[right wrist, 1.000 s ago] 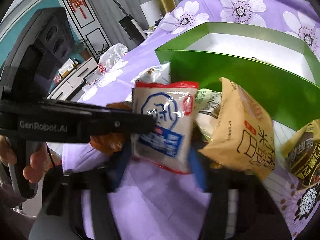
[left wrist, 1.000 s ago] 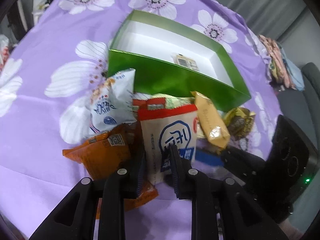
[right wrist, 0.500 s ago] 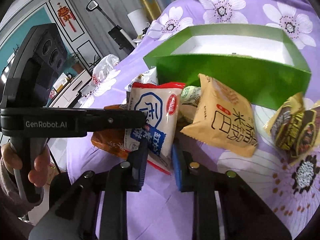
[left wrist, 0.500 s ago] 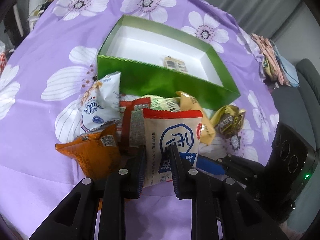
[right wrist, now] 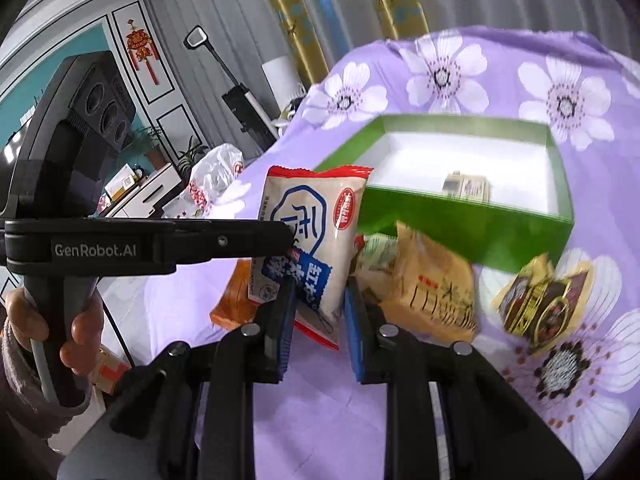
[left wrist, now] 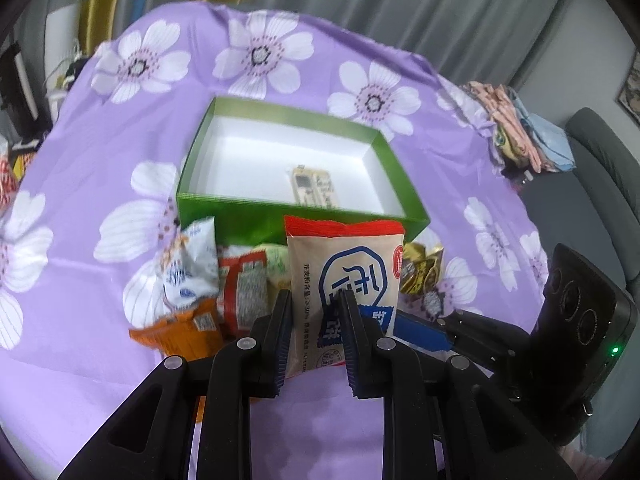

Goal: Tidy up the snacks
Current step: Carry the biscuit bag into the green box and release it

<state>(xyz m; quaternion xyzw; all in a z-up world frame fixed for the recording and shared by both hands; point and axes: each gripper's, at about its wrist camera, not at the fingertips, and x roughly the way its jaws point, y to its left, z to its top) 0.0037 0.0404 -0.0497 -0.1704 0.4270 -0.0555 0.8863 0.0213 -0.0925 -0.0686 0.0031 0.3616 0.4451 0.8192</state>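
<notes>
With both the left gripper (left wrist: 316,312) and right gripper (right wrist: 320,300) pinching 1 white snack packet (left wrist: 344,276) above the pile before the green box (left wrist: 224,204), uneven pulling could tear it.

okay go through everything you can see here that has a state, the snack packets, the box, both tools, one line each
white snack packet: lifted upright, pinched by both tools
left tool: shut on the packet's lower edge
right tool: shut on the same packet
green box: open, no lid on it
small packet: lying flat inside the box
orange packet: lying on the cloth
tan packet: lying beside the box
</notes>
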